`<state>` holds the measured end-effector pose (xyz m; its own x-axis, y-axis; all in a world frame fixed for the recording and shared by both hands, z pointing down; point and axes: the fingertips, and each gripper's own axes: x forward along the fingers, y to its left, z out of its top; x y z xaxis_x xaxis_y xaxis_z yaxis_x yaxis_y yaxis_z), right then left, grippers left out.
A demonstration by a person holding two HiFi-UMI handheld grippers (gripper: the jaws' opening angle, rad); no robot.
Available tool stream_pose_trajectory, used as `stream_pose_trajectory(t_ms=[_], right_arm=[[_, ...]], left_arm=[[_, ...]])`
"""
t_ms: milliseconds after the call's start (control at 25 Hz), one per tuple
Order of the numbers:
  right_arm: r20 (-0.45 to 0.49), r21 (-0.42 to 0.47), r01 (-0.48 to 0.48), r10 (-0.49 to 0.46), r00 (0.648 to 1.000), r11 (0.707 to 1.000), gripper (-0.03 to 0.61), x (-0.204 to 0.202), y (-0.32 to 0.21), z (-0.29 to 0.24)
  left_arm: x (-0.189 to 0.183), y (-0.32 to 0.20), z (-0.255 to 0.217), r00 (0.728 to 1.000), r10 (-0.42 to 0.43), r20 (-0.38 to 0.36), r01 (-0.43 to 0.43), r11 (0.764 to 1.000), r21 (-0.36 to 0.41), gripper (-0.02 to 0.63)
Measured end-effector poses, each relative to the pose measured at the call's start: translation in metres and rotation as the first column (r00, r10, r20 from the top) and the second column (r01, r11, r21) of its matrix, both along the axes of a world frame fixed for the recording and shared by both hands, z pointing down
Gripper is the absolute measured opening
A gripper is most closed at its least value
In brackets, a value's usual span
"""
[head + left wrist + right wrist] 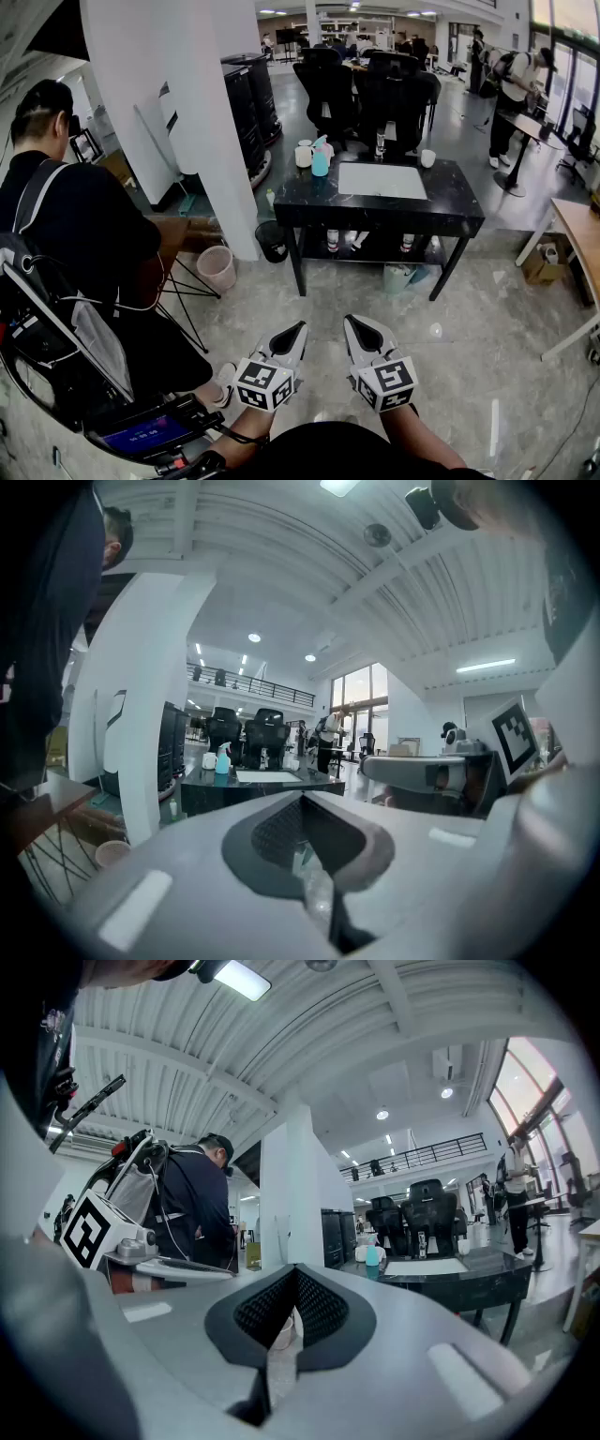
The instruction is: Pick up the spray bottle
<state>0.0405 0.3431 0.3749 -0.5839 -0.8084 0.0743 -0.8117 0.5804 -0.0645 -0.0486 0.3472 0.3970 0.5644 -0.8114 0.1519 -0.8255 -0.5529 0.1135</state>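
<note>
The spray bottle (320,158) is teal with a white trigger head. It stands upright at the far left corner of the black table (441,204), well ahead of both grippers. It appears small in the left gripper view (223,759) and the right gripper view (372,1255). My left gripper (296,330) and right gripper (352,324) hang side by side low over the floor, short of the table. Both are shut with nothing between their jaws (302,803) (295,1274).
White cups (303,155) stand beside the bottle and a white sheet (382,180) lies on the tabletop. A person in black with a backpack (56,220) stands close on the left. A white pillar (202,112), pink bucket (217,268), black bin (272,241) and office chairs (375,89) surround the table.
</note>
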Motion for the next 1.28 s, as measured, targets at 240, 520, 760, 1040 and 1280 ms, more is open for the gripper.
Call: stream_pose_trajectory(t_ms=[240, 520, 760, 1040, 1280], right_arm=[[0.0, 0.014, -0.008, 0.008, 1.0, 1.0, 0.02, 0.011, -0.016, -0.009], [0.001, 0.016, 0.008, -0.008, 1.0, 1.0, 0.021, 0.012, -0.021, -0.019], [0.019, 0.034, 0.006, -0.006, 1.0, 0.999, 0.023, 0.036, -0.034, -0.012], [0.005, 0.035, 0.045, -0.045, 0.999, 0.998, 0.023, 0.058, -0.06, 0.011], [0.006, -0.004, 0.066, -0.066, 0.998, 0.998, 0.023, 0.041, -0.104, 0.022]], left_arm=[[0.01, -0.016, -0.011, 1.0, 0.006, -0.005, -0.006, 1.0, 0.016, 0.0], [0.015, -0.023, -0.022, 1.0, -0.008, -0.01, 0.008, 1.0, 0.014, 0.0], [0.037, -0.035, -0.014, 1.0, -0.023, -0.008, 0.023, 1.0, 0.016, 0.0], [0.062, -0.057, 0.003, 0.998, -0.052, -0.022, 0.053, 0.998, 0.031, 0.0], [0.049, -0.101, 0.011, 0.997, -0.068, -0.029, 0.068, 0.998, 0.012, 0.0]])
